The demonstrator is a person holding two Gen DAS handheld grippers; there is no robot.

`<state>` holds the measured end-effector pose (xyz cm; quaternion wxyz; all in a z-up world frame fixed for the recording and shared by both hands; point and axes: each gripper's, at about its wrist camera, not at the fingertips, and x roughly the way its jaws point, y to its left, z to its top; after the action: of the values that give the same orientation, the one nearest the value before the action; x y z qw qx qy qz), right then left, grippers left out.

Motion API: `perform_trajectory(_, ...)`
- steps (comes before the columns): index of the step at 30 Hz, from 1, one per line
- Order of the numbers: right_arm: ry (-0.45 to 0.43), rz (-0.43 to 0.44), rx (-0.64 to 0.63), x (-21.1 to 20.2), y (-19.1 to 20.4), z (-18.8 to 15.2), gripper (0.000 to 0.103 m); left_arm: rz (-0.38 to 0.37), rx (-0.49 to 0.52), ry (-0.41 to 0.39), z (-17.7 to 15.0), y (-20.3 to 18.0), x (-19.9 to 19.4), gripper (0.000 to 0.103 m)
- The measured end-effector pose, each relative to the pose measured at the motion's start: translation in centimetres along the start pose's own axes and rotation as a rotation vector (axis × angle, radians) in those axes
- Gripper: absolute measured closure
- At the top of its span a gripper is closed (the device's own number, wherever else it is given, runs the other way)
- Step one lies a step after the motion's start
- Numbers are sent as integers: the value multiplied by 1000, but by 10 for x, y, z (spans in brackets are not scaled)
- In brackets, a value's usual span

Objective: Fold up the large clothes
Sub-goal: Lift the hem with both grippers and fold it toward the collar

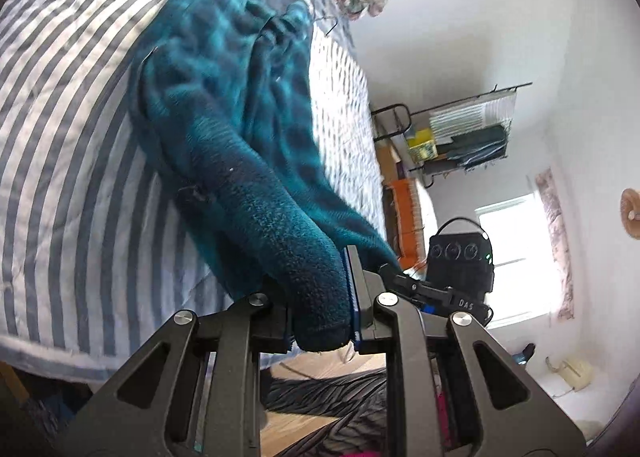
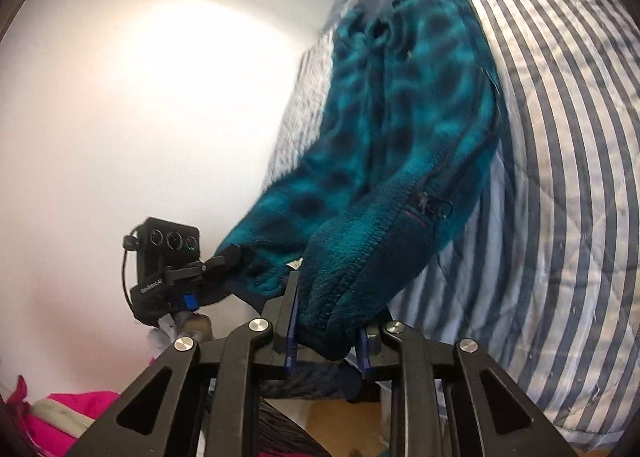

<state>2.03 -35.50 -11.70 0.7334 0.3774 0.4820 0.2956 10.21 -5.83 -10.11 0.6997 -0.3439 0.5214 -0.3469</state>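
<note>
The teal-and-dark-blue patterned fleece jacket [image 1: 224, 105] lies stretched over the blue-and-white striped quilted bed [image 1: 60, 161], its far end reaching the upper part of both frames while the near hem is lifted off the bed edge. The left tongs [image 1: 320, 309] are clamped on a thick roll of the fleece hem at lower centre of the left wrist view. The right tongs [image 2: 326, 321] are likewise closed on a bunched corner of the hem, near the zip pocket, at lower centre of the right wrist view. Each pair also shows in the other's view, gripping the same edge a little apart.

By my reading, the fold has barely begun: the jacket looks rumpled and unfolded, sleeves not clearly tucked, and only the bottom edge has been gathered. What is left is carrying that hem up toward the collar, laying it flat, and any further folds. A bright pink garment [image 2: 80, 413] at lower left waits unfolded.
</note>
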Motion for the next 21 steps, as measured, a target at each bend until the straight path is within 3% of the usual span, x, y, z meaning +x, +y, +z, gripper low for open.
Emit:
perform_trajectory(5,-56,22,11,-11,4,27,82,8,17,-49,34,-10,-4,85)
perform_trajectory(16,-143,-100,2,2,-1,116,82,105,-5,-145,120,-2,22,85)
perform_trajectory(21,-146,-141,33,25,-22,148,82,147,-57,-143,151,17,42,85)
